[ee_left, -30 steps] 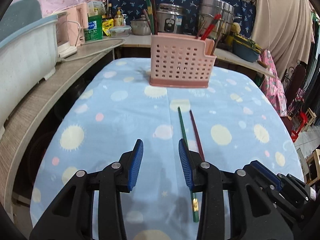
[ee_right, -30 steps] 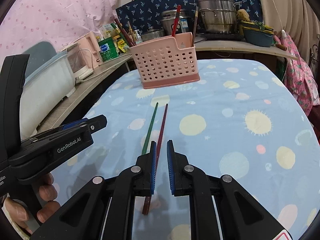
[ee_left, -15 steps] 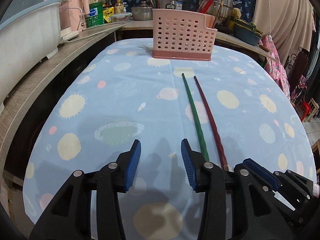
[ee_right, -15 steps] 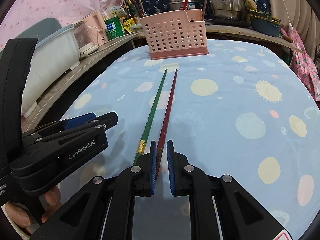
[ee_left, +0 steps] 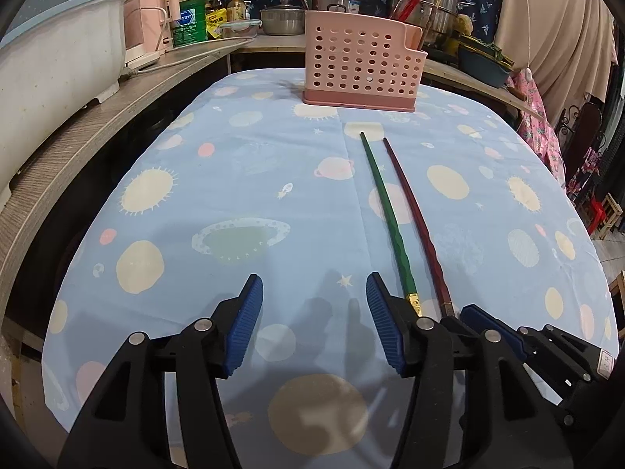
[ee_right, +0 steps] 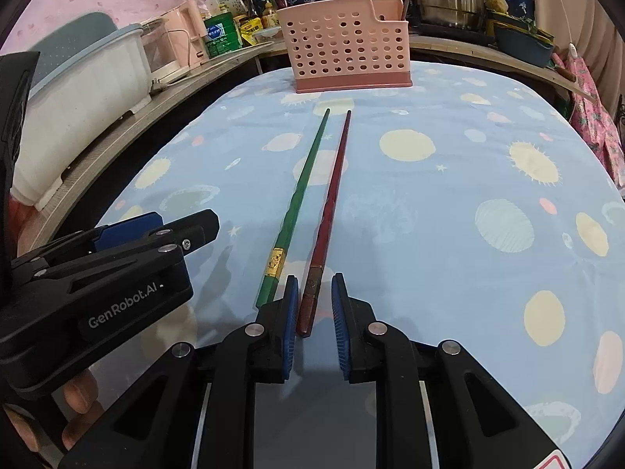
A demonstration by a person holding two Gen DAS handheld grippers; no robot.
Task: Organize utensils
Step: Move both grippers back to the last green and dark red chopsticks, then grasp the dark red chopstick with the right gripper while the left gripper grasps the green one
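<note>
on the spotted blue tablecloth [ee_left: 250,179], green chopstick [ee_left: 386,211] and red chopstick [ee_right: 330,199] lie side by side before the pink basket [ee_right: 347,51]; my left gripper [ee_left: 314,324] is opening on nothing, my right gripper [ee_right: 314,324] opening around the red one's end, pads not touching.

Ahead of me the tablecloth [ee_left: 242,195] lies open up to the pink utensil holder [ee_left: 361,66]. Only the green chopstick [ee_left: 386,215] and red chopstick [ee_left: 416,222] cross the middle; a wooden counter [ee_left: 78,133] hems the left edge.
</note>
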